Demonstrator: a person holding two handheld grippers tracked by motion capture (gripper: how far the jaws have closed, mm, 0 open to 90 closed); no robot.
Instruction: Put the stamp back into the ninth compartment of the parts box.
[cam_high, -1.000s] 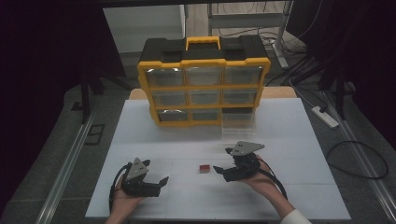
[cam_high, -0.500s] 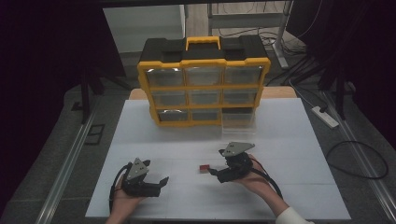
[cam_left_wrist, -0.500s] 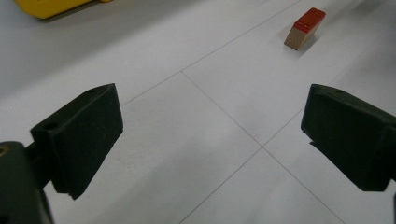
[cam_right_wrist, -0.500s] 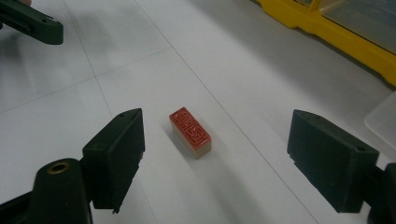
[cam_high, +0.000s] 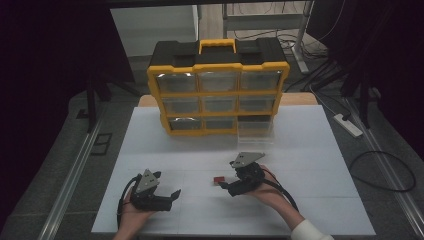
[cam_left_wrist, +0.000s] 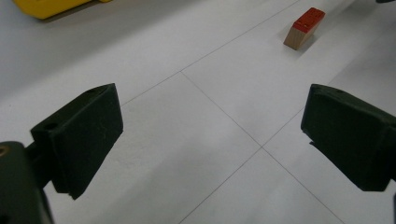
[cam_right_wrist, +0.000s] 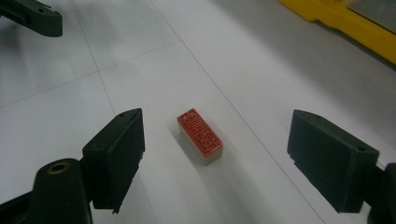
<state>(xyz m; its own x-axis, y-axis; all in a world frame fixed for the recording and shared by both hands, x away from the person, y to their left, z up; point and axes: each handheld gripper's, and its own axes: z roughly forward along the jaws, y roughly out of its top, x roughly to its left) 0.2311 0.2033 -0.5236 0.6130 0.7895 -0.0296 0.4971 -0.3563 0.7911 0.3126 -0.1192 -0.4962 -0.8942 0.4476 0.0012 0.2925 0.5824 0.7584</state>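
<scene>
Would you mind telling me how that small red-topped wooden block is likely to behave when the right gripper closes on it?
The block looks like solid wood with flat sides, so it should stay stiff and probably won't roll. It seems small and likely light, so one of the right gripper's open fingers touching first might slide or turn it on the smooth white table.

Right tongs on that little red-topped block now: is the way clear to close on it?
Probably yes. The right tongs stand open, the block lies between the jaws on bare table, untouched, nothing between.

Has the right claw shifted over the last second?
Yes. The right claw has slid left toward the small red-topped wooden block, judged against the yellow and black drawer organizer.
</scene>
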